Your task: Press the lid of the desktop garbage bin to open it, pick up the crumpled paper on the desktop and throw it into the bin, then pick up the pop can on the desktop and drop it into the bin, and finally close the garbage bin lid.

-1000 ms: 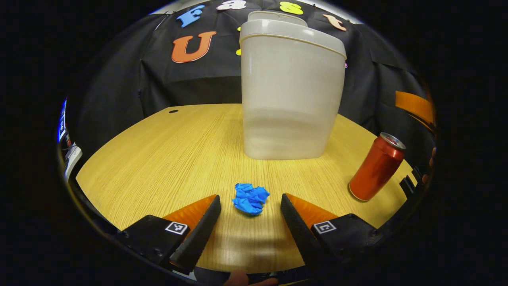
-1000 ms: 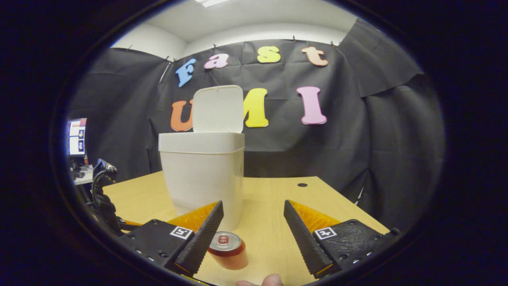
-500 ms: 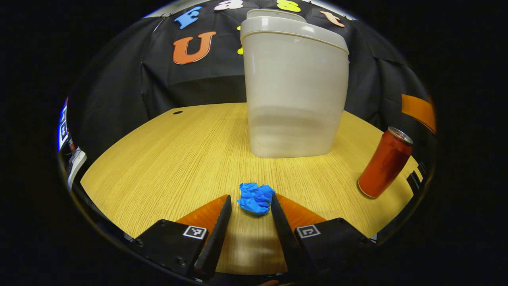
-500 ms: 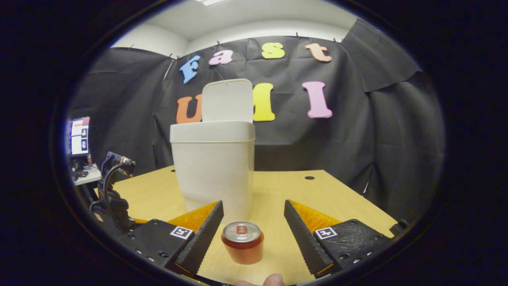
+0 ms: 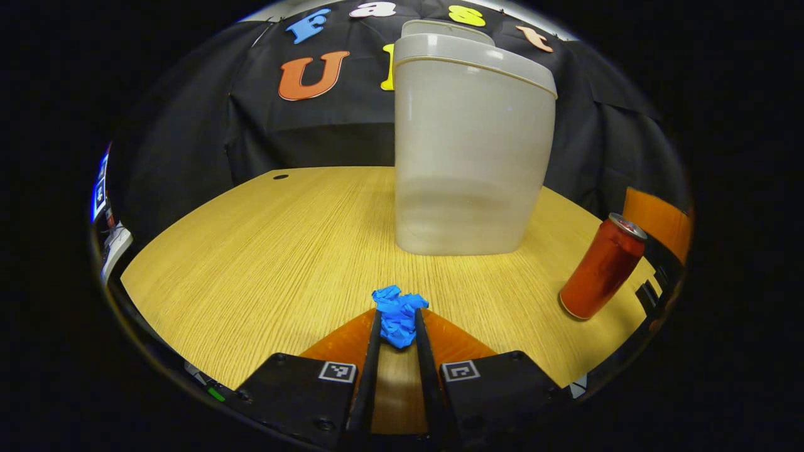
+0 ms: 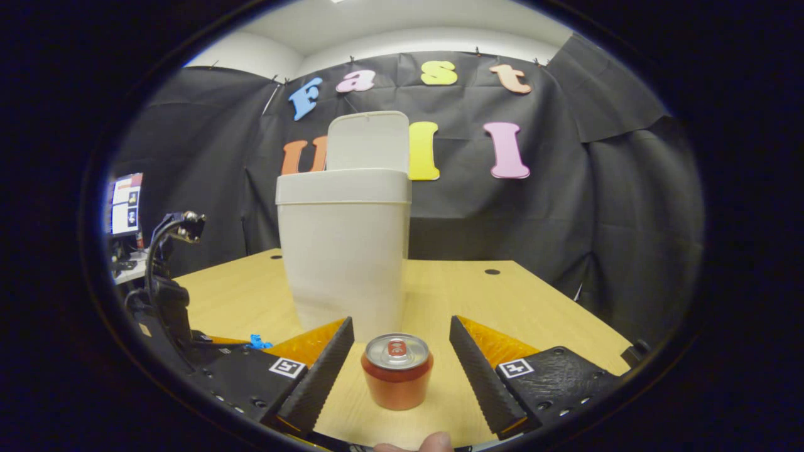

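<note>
Black cloth backs the wooden bench [image 5: 264,251], where the garbage bin [image 5: 471,144] stands with its lid [image 6: 369,141] already up. Your left hand-held gripper [image 5: 396,329] has pinched nearly closed on the blue crumpled paper [image 5: 398,314], in front of the bin, so the paper step is in hand: lift it over the bin's rim and release. Your right hand-held gripper [image 6: 401,351] stands wide apart, holding nothing, straddling the red pop can [image 6: 397,370] before the bin.

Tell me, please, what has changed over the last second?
The left gripper closed on the crumpled paper. The right gripper, open as before, brought the pop can between its fingers. The bin stayed put, lid up.
</note>
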`<state>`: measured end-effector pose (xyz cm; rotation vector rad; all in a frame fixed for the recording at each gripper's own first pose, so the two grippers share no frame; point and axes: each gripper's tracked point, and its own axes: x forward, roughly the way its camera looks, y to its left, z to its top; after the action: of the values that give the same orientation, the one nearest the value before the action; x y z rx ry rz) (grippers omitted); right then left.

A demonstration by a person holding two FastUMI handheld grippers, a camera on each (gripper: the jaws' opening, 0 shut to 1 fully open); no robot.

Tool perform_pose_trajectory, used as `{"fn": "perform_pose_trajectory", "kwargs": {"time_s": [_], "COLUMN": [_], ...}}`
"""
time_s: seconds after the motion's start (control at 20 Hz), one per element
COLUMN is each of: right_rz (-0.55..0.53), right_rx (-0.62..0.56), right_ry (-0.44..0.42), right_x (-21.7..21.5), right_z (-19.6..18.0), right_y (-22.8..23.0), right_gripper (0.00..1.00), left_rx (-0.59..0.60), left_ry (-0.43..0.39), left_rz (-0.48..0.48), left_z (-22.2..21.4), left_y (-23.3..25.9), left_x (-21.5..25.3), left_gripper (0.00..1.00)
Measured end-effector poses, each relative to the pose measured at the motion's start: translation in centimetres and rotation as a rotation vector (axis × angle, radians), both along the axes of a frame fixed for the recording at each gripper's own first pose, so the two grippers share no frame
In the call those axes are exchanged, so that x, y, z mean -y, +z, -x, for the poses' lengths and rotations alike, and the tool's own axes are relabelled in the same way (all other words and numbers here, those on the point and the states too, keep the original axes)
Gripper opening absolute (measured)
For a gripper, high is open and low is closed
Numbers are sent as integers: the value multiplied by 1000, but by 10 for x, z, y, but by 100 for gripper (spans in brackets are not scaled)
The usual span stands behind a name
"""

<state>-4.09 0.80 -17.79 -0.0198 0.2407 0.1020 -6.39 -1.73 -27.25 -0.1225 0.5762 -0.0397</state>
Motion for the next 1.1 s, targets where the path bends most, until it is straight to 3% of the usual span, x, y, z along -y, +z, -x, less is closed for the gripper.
{"fn": "perform_pose_trajectory", "kwargs": {"time_s": [0.45, 0.8, 1.1], "right_rz": [39, -1, -34], "right_rx": [-29, -119, -183], "right_ry": [-40, -46, -52], "right_x": [1, 1, 6], "right_z": [-6, -12, -12], "right_y": [-19, -46, -68], "right_gripper": [95, 95, 95], "left_rx": [198, 358, 460], "left_ry": [53, 102, 99], "left_rz": [10, -35, -47], "left_z": [-12, -32, -49], "left_y": [79, 151, 207], "left_x": [-23, -56, -53], "left_gripper": [35, 35, 35]}}
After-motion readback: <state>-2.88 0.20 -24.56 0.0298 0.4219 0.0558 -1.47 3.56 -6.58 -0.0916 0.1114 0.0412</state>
